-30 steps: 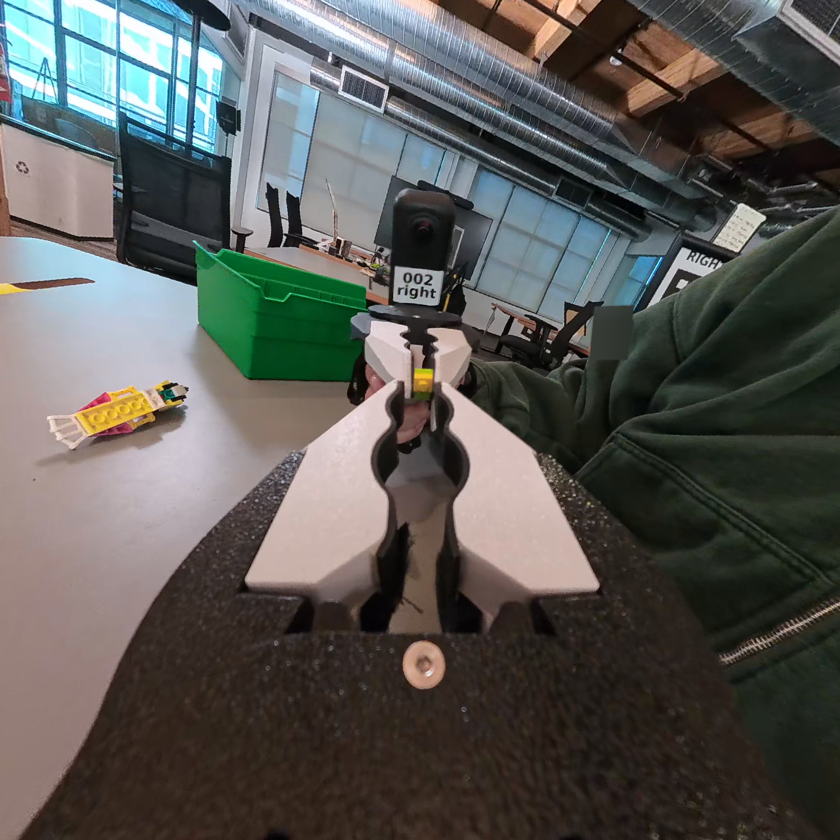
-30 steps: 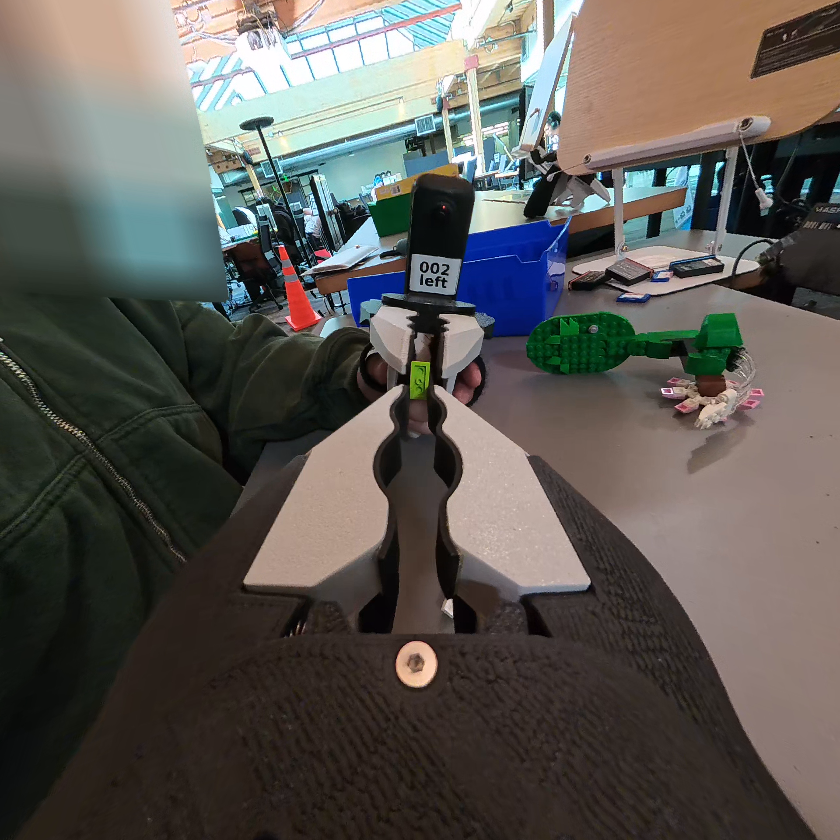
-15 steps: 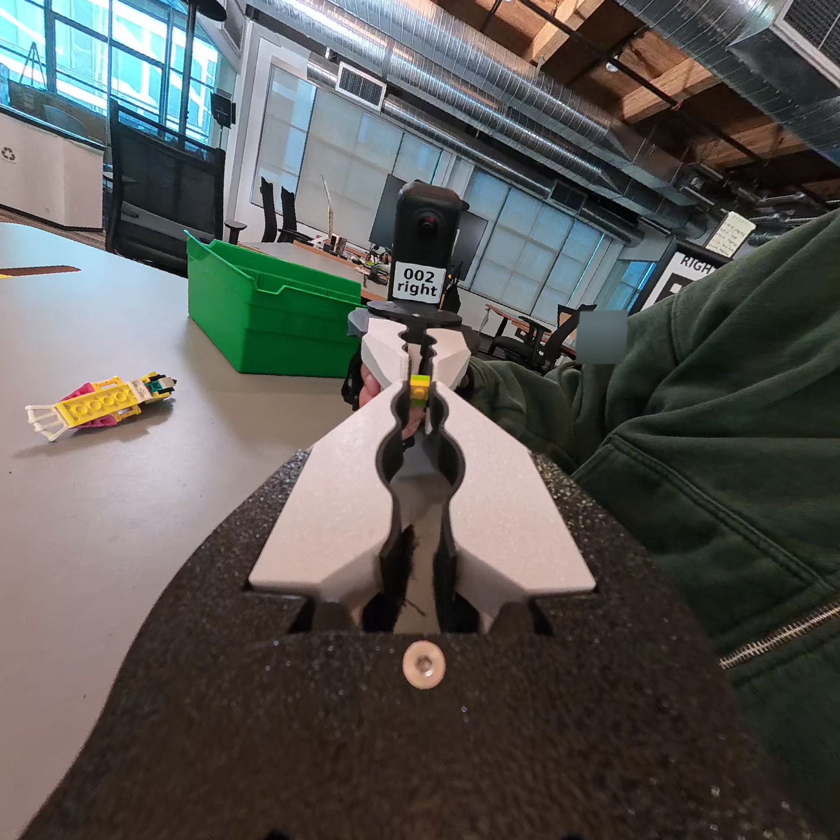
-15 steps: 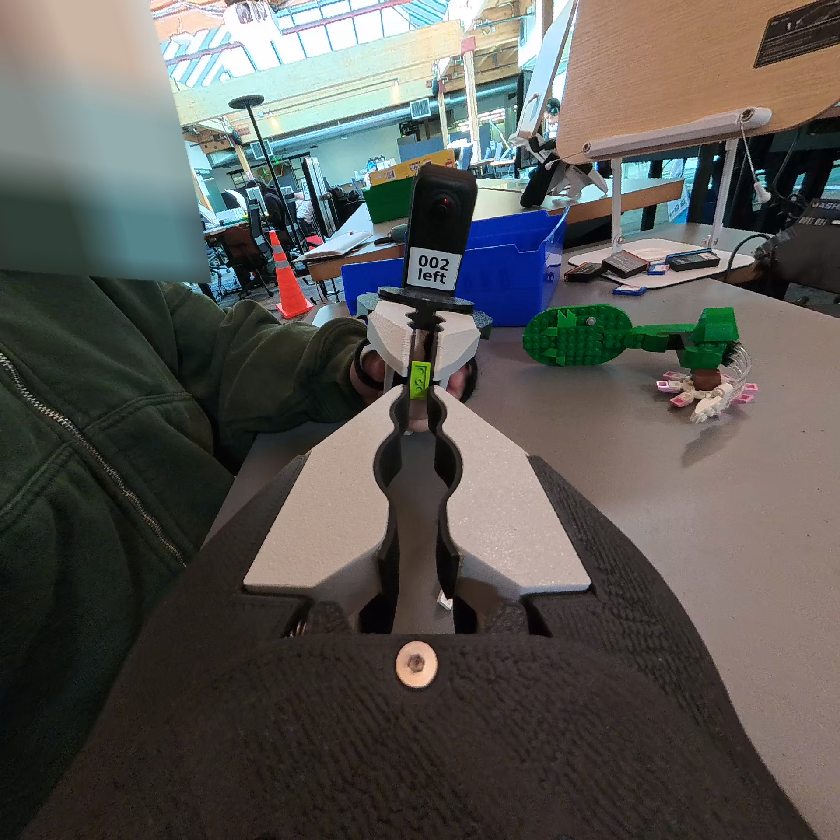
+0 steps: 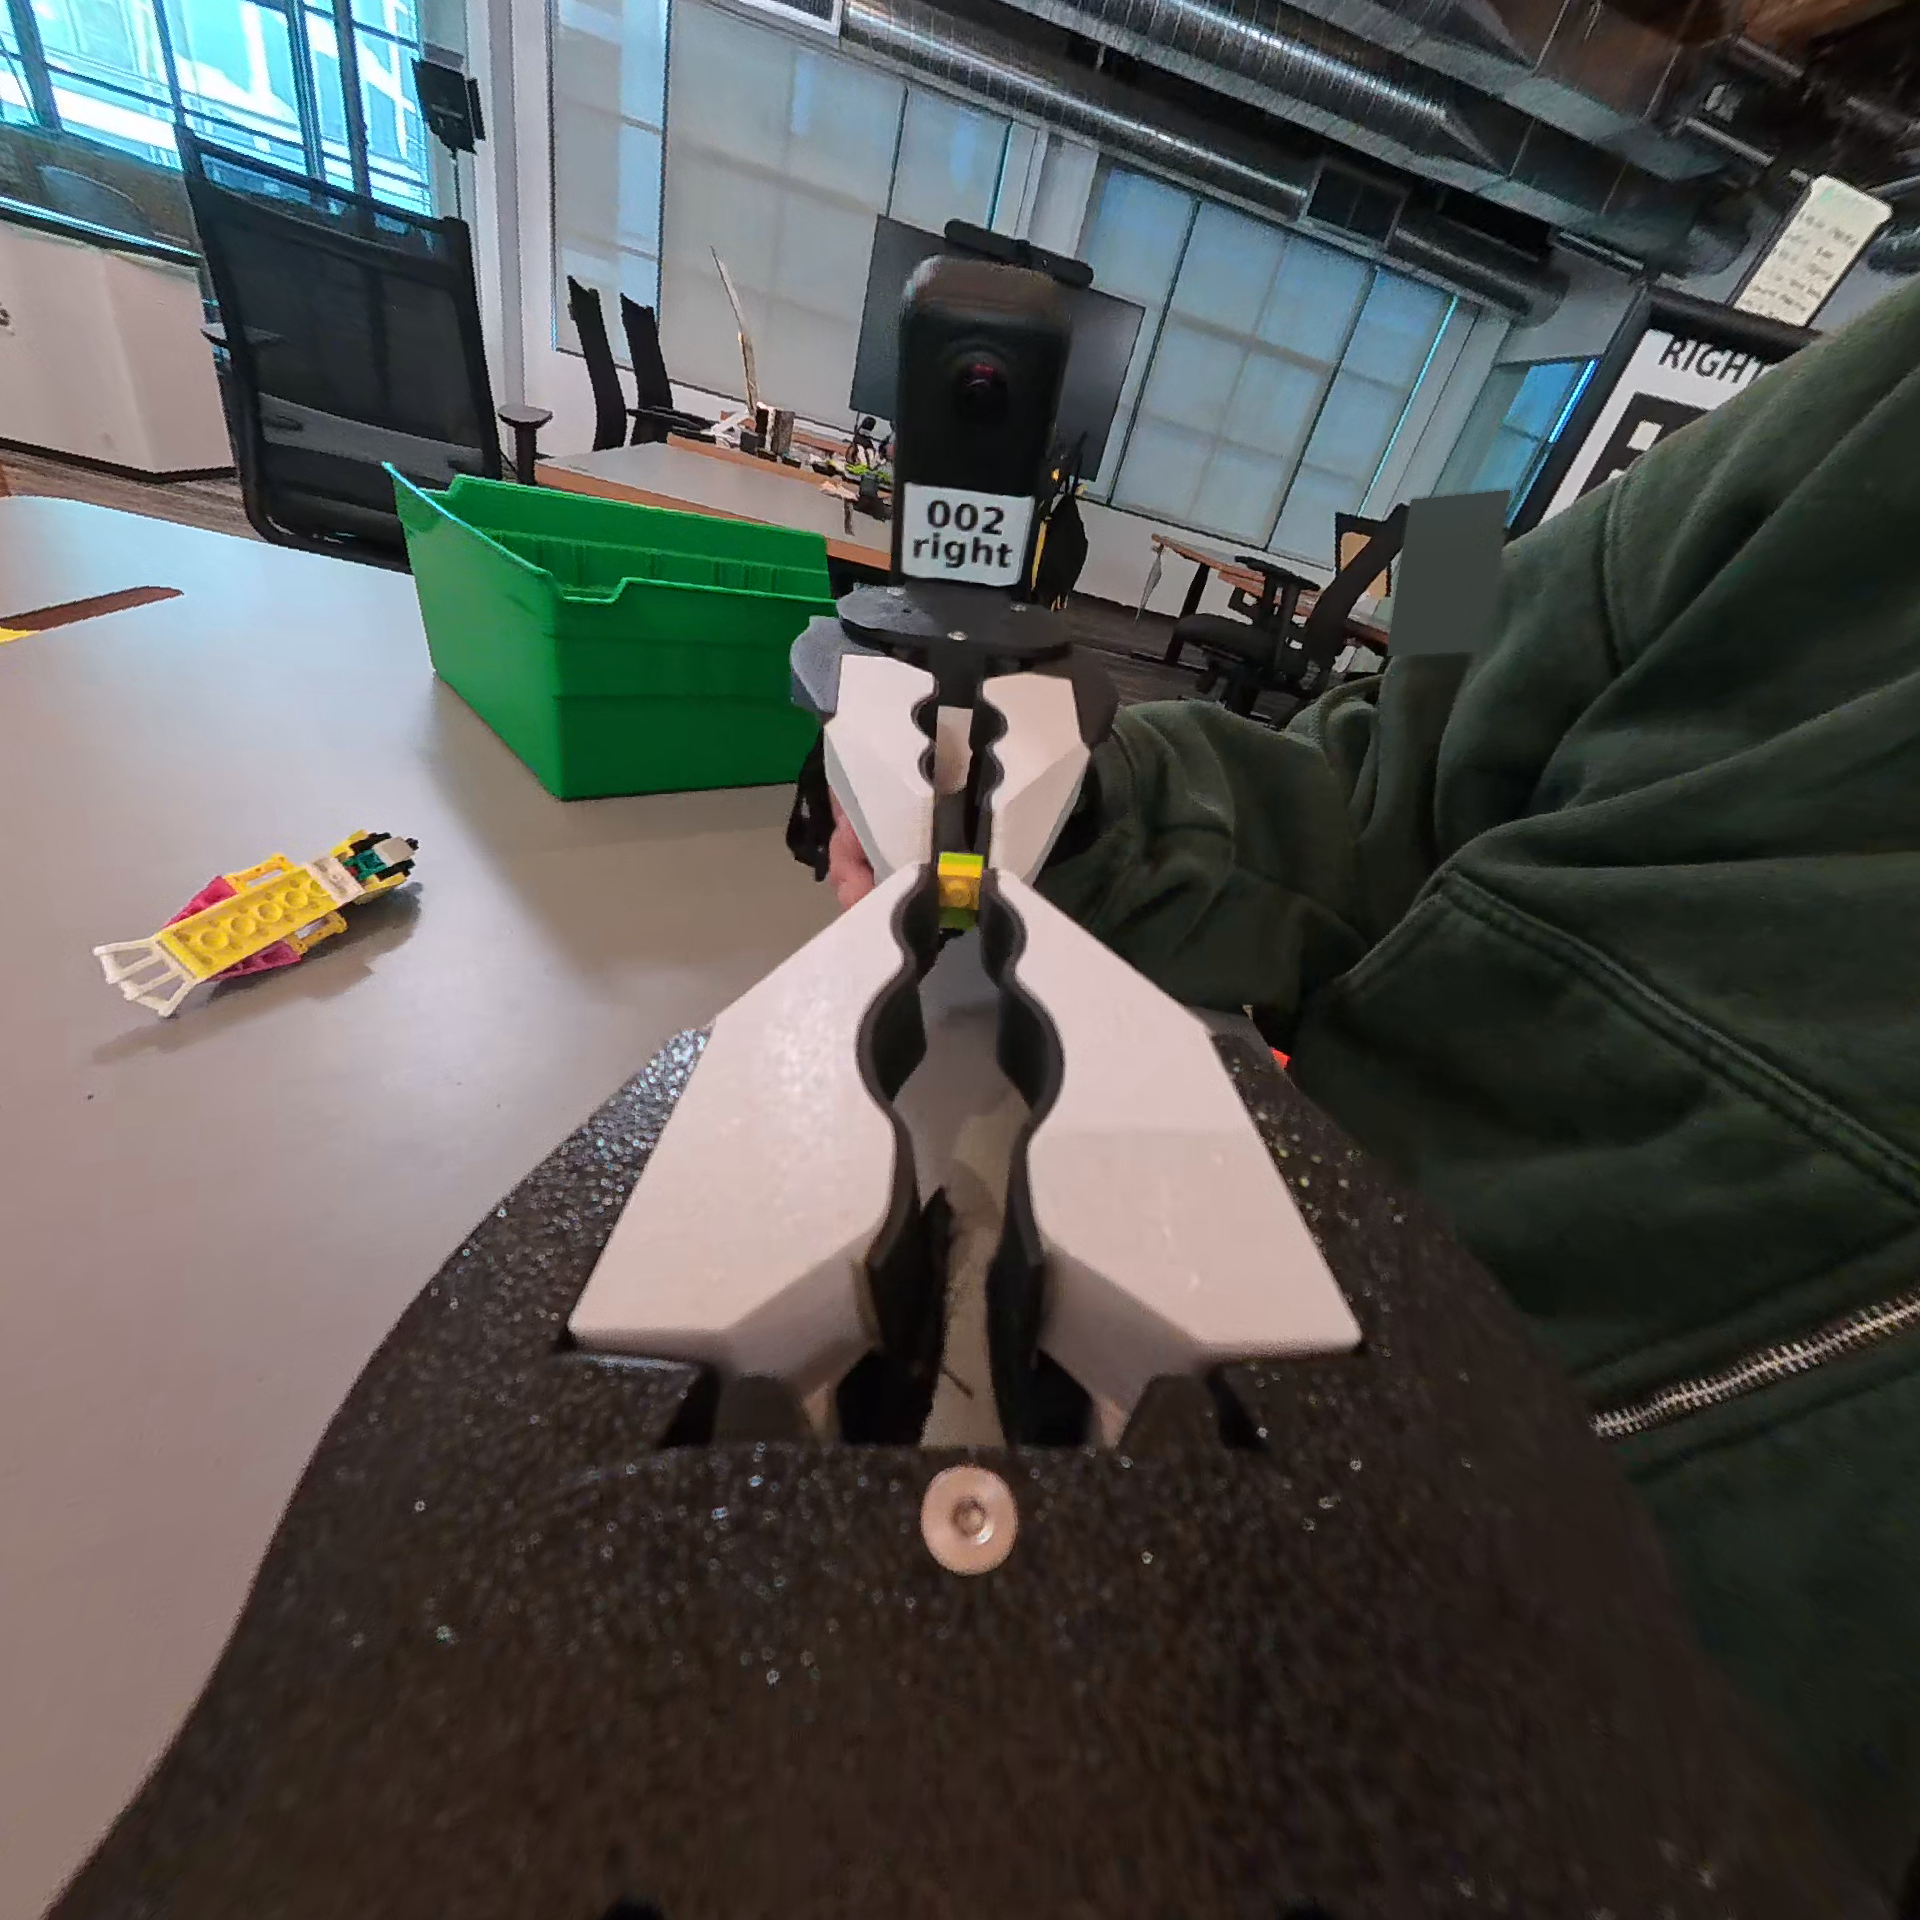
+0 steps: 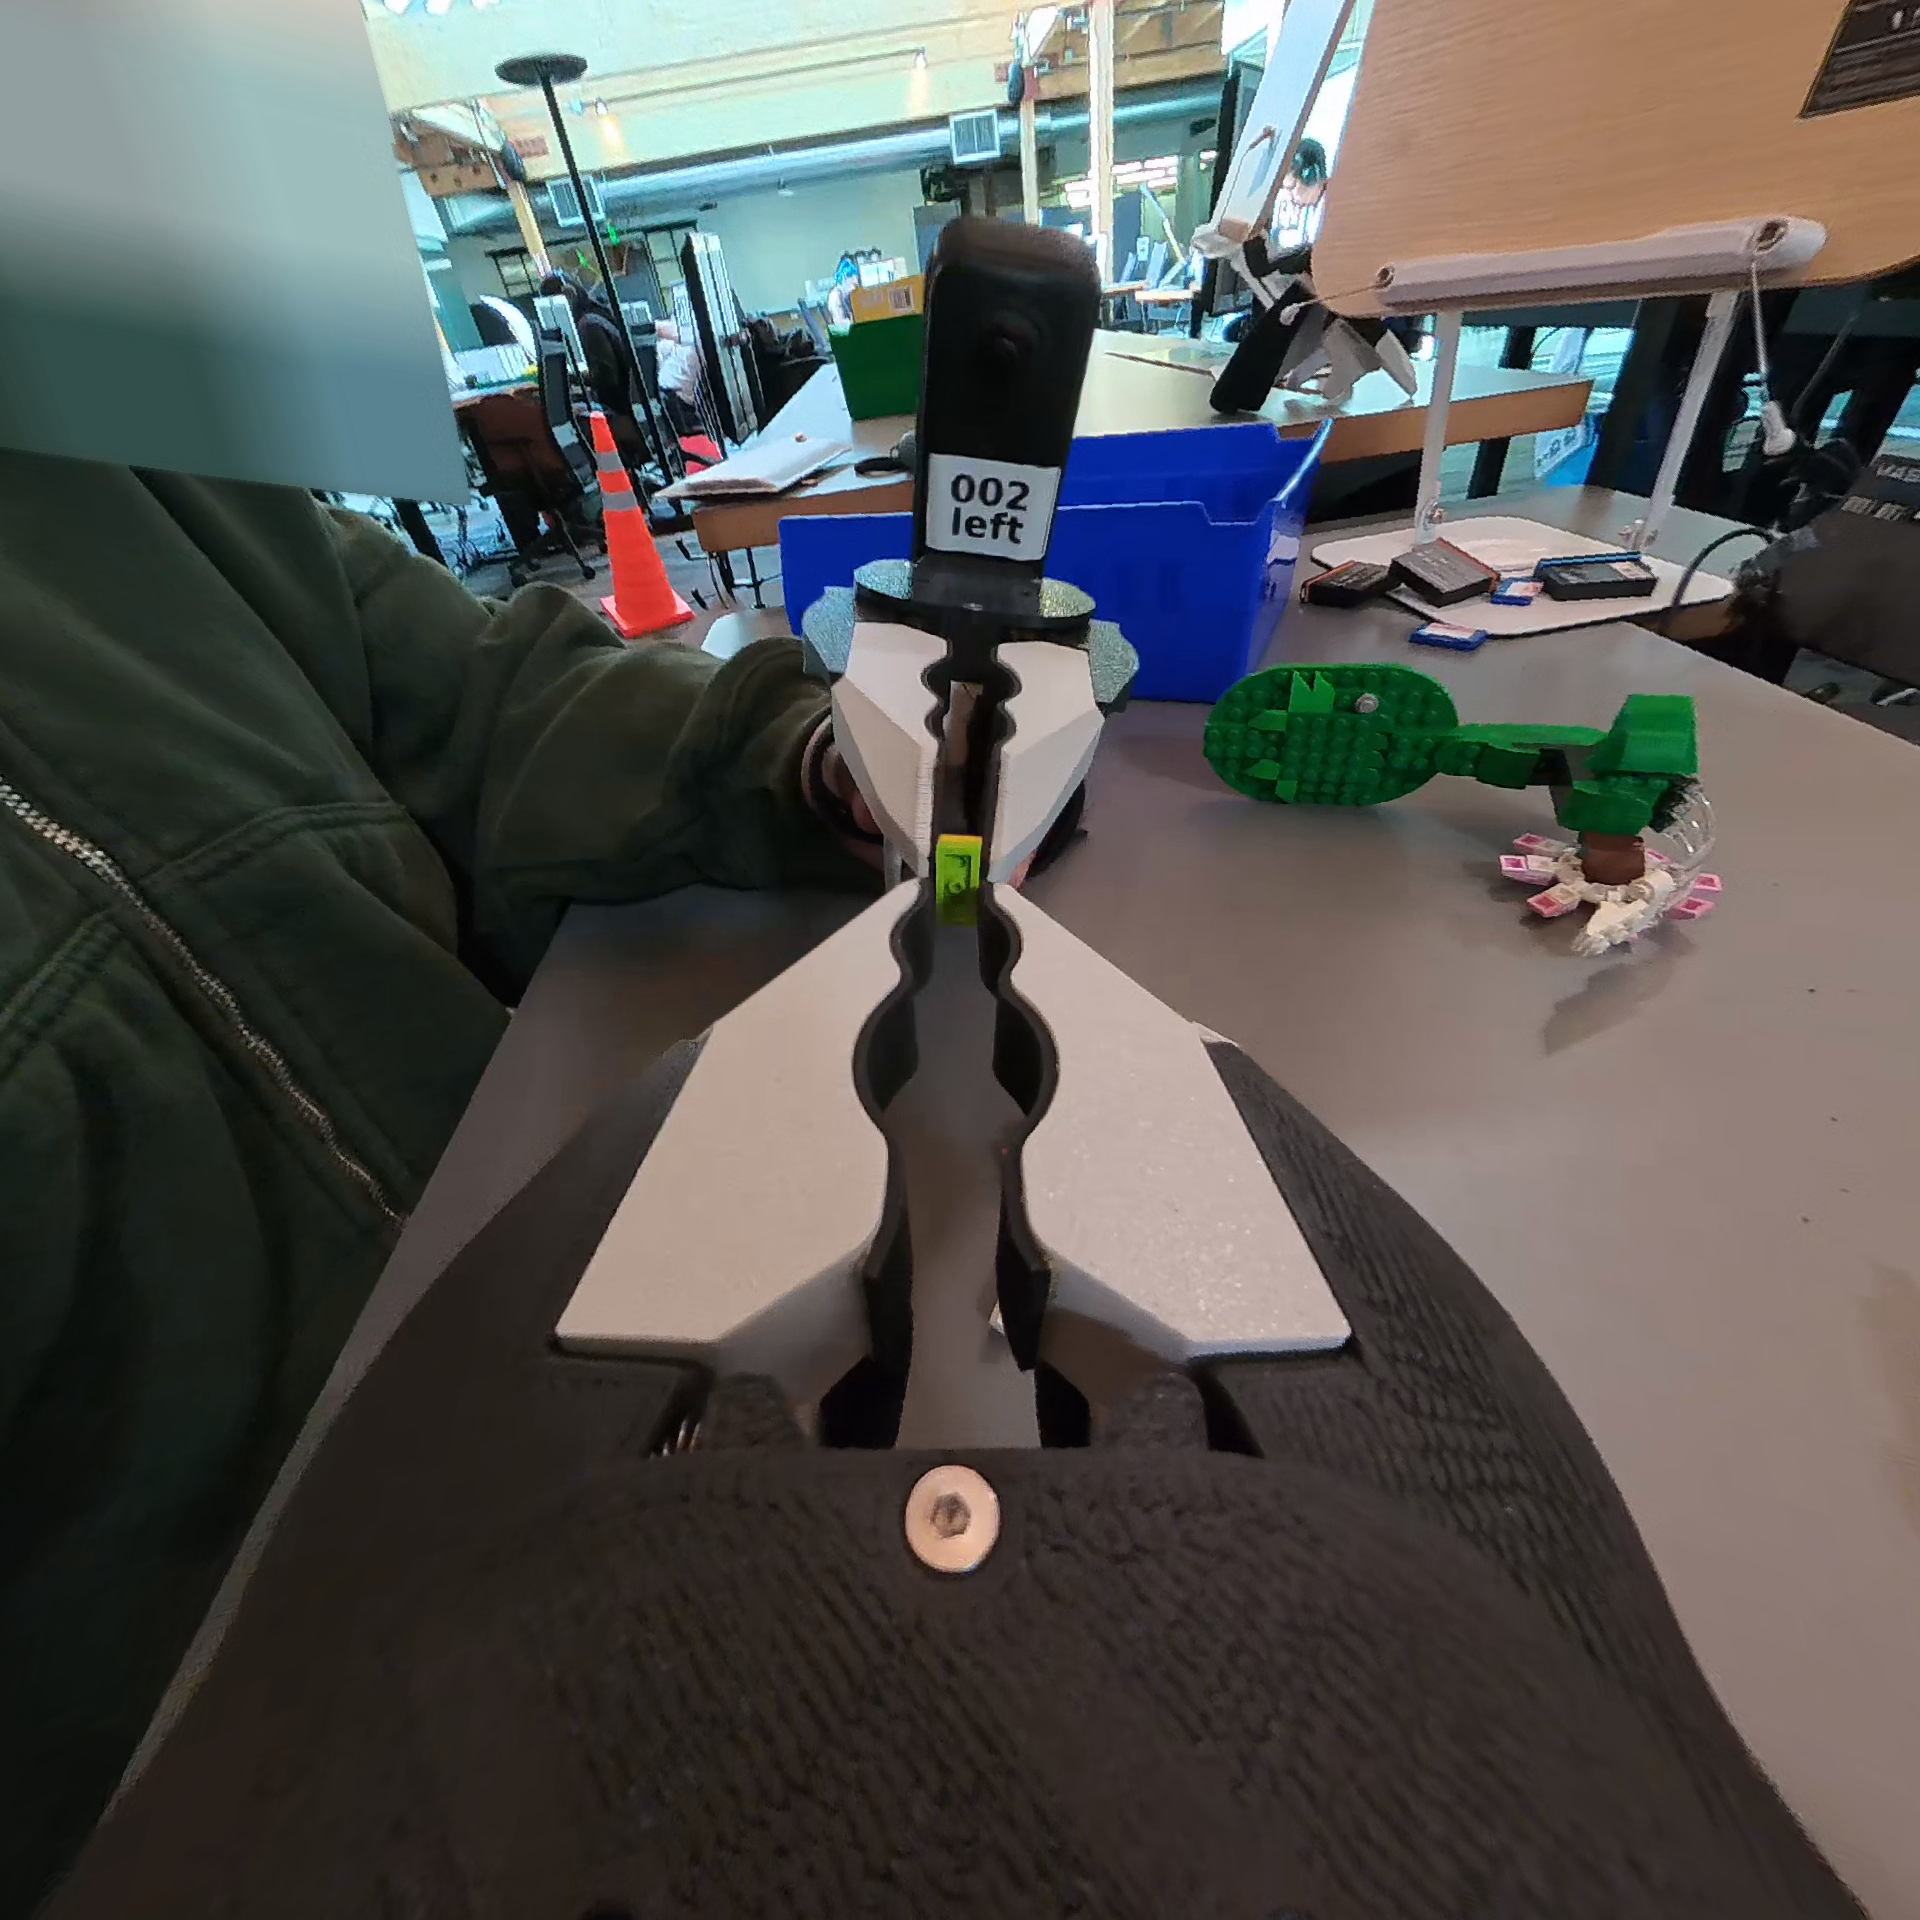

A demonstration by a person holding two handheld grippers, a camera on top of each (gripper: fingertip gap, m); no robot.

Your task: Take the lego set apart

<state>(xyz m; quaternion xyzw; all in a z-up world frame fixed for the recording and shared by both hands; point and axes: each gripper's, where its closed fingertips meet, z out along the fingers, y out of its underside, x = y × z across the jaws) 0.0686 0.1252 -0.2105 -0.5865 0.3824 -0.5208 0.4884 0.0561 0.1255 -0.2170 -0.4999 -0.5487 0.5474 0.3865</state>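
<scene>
- Left gripper, white fingers pinched together at the tips on a tiny lime-and-yellow lego piece, held up off the grey surface
- Right gripper facing it tip to tip, its white fingers clamped on the same small piece, which reads as a lime green brick from this side
- So both grippers share one little stack of bricks in mid-air, right between the two devices; whether the bricks have come apart I cannot tell
- Just behind, dark green jacket sleeves of the person run in to each handle
- Out on the left side, a small yellow, pink and white lego model lies flat on the surface, well apart from the grippers
- Past that, a green plastic bin sits open near the far edge
- Over on the right side, a green studded lego plate with a green arm lies on the surface, a cluster of white and pink lego bits at its far end
- Behind it, a blue plastic bin
</scene>
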